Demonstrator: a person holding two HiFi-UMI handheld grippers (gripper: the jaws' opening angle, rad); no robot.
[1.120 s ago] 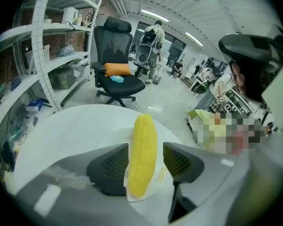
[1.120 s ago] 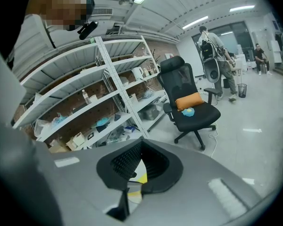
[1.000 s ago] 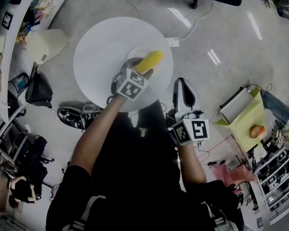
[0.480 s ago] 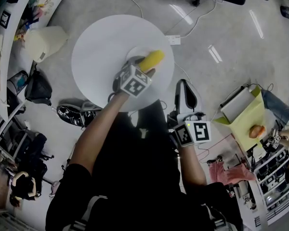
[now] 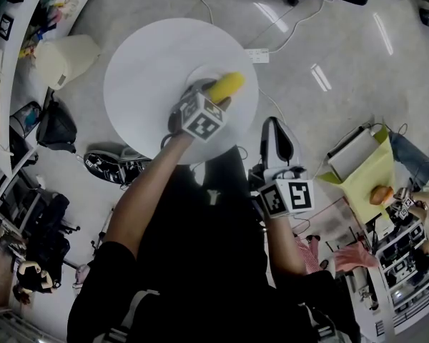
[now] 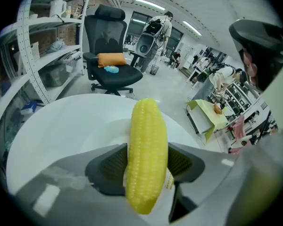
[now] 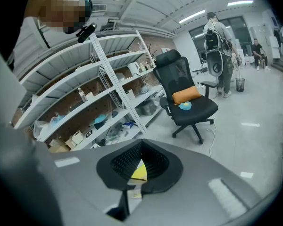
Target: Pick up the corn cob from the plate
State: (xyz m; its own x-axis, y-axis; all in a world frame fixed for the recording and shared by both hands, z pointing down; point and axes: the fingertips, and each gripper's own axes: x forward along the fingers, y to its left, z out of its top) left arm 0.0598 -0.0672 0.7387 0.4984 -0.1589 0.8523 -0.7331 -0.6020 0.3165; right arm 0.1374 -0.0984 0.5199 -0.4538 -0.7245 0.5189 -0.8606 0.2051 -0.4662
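My left gripper (image 5: pixel 216 103) is shut on the yellow corn cob (image 5: pixel 225 86), which stands out past the jaws over the white plate (image 5: pixel 197 74) on the round white table (image 5: pixel 150 70). In the left gripper view the corn cob (image 6: pixel 147 149) is pinched at its lower half between the two dark pads of the gripper (image 6: pixel 148 163), and the plate (image 6: pixel 96 134) lies below it. My right gripper (image 5: pixel 272 128) hangs off the table's right side above the floor. Seen in its own view, the right gripper (image 7: pixel 140 166) is shut with nothing held.
A black office chair (image 6: pixel 111 65) and metal shelves (image 6: pixel 47 41) stand beyond the table. On the floor lie a power strip (image 5: pixel 257 56), shoes (image 5: pixel 111 166), a beige bin (image 5: pixel 64 59) and a yellow-green box (image 5: pixel 365 174). People stand far behind.
Little differs: the left gripper keeps its hold on the corn cob over the plate, and the right gripper stays beside the table.
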